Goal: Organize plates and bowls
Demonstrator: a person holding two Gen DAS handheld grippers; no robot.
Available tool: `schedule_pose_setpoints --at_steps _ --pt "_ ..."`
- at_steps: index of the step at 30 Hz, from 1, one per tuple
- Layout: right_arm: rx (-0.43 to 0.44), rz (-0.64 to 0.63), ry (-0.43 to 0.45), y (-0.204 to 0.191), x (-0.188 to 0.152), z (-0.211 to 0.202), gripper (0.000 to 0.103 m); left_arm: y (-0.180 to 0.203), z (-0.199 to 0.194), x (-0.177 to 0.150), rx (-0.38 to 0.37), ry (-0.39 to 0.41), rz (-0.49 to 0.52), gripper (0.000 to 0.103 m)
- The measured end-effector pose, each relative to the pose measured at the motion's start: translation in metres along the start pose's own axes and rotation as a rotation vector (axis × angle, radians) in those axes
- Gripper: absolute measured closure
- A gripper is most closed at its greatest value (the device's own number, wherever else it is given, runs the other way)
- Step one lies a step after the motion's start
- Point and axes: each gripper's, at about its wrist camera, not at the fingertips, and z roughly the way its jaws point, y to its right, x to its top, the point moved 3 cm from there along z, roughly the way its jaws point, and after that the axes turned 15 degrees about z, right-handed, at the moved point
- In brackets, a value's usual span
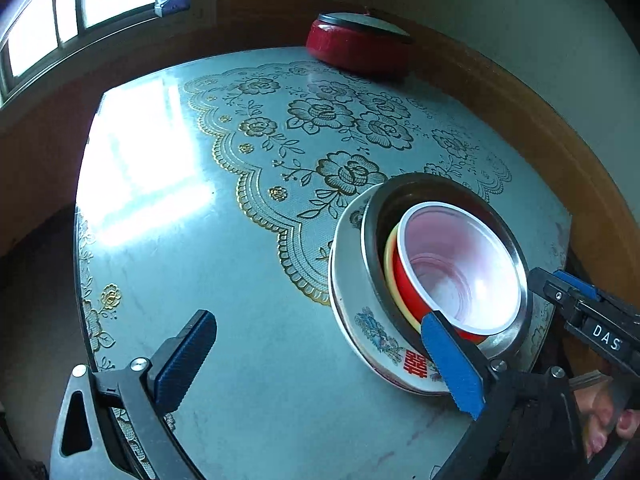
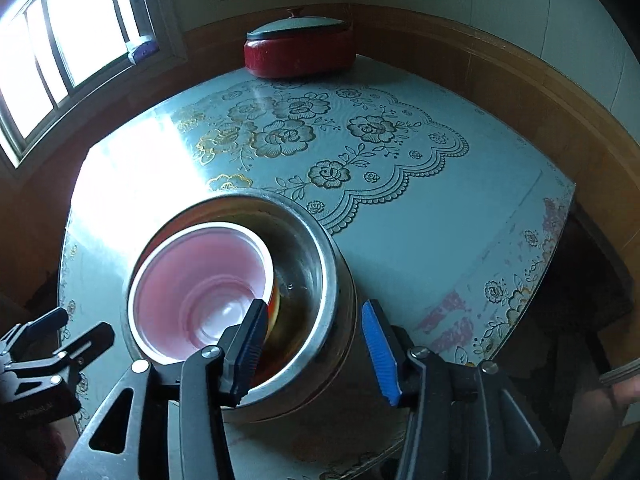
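While daylight from the barred window [image 1: 60,20] is glaring off the near left part of the round glass-topped table with its gold-edged floral lace cloth [image 1: 248,312], the left gripper [image 1: 316,356] is hanging over the bare tabletop with its two blue-padded fingers [image 1: 182,364] spread wide and nothing between them. Its right-hand finger is lying in front of the near rim of the nested stack, though whether it is touching that rim cannot be told. The stack is sitting near the table's right front edge in the left wrist view: a white enamel basin with painted flowers and a red double-happiness sign [image 1: 372,332] is carrying a shiny stainless steel bowl [image 1: 516,256], and inside that a yellow-rimmed bowl [image 1: 390,264] is holding a red plastic bowl with a white rim and pinkish inside [image 1: 452,268], tilted against the steel wall. In the right wrist view the right gripper [image 2: 316,340] is straddling the near wall of the steel bowl, its left finger [image 2: 250,344] dipping inside beside the red bowl's rim and its blue right finger [image 2: 380,352] standing clear outside, so the jaws are partly parted and are pinching nothing. At the far edge of the table, against the wood-panelled wall [image 2: 460,60], a squat red pot with a dark-rimmed pale lid [image 2: 298,50] is standing well apart from the stack.
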Motion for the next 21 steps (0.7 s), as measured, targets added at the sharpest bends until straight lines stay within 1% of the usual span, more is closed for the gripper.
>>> schedule_pose_setpoints --at_steps 3,4,7,11,13,15,17,21 --pt "-0.093 -0.018 0.024 0.012 -0.001 0.001 0.054 -0.001 -0.007 -0.007 0.039 0.011 -0.009 0.0" --pt "-0.094 -0.011 0.03 0.017 -0.001 -0.001 0.054 -0.001 -0.01 -0.01 0.044 0.017 -0.009 0.0" --pt "-0.031 0.027 0.019 0.028 -0.007 -0.013 0.054 0.004 -0.018 -0.017 0.06 0.021 -0.018 0.0" --pt "0.02 0.025 0.012 0.032 -0.023 -0.034 0.053 0.016 -0.03 -0.028 0.125 -0.001 -0.009 0.0" --pt "0.032 0.004 0.007 0.029 -0.034 -0.041 0.052 0.023 -0.035 -0.034 0.137 -0.011 -0.015 0.0" --pt "0.048 -0.001 -0.002 0.027 -0.046 -0.046 0.051 0.03 -0.041 -0.04 0.134 -0.019 -0.029 0.0" --pt "0.055 0.008 0.013 0.028 -0.058 -0.053 0.048 0.037 -0.05 -0.046 0.138 -0.008 -0.028 0.0" --pt "0.055 -0.005 0.022 0.029 -0.079 -0.061 0.047 0.053 -0.07 -0.057 0.205 0.027 -0.002 0.0"
